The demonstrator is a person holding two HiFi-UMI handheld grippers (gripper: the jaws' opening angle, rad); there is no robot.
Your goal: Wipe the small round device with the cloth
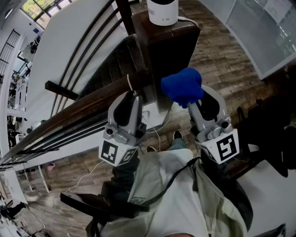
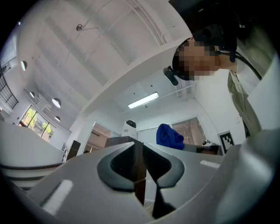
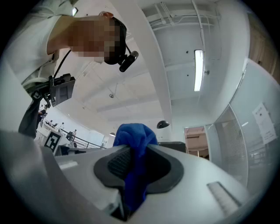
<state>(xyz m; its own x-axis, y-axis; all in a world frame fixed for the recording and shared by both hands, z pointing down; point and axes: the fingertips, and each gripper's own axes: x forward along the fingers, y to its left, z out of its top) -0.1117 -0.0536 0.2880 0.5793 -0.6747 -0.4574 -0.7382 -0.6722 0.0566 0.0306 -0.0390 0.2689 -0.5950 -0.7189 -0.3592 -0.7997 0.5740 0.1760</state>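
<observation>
The small round white device (image 1: 163,11) stands on top of a dark wooden post (image 1: 172,46) at the top of the head view. In the left gripper view the device (image 2: 130,127) shows small and far off. My right gripper (image 1: 193,102) is shut on a bunched blue cloth (image 1: 182,86), held below the post top and short of the device. In the right gripper view the cloth (image 3: 132,133) bulges up from between the jaws of that gripper (image 3: 134,157). My left gripper (image 1: 133,95) sits to the left by the railing, its jaws (image 2: 141,148) together with nothing between them.
A dark wooden handrail (image 1: 78,109) runs diagonally under the left gripper. A white cable (image 1: 156,134) hangs down beside the post. Wood plank floor (image 1: 222,60) lies below, with a pale panel (image 1: 263,32) at the upper right.
</observation>
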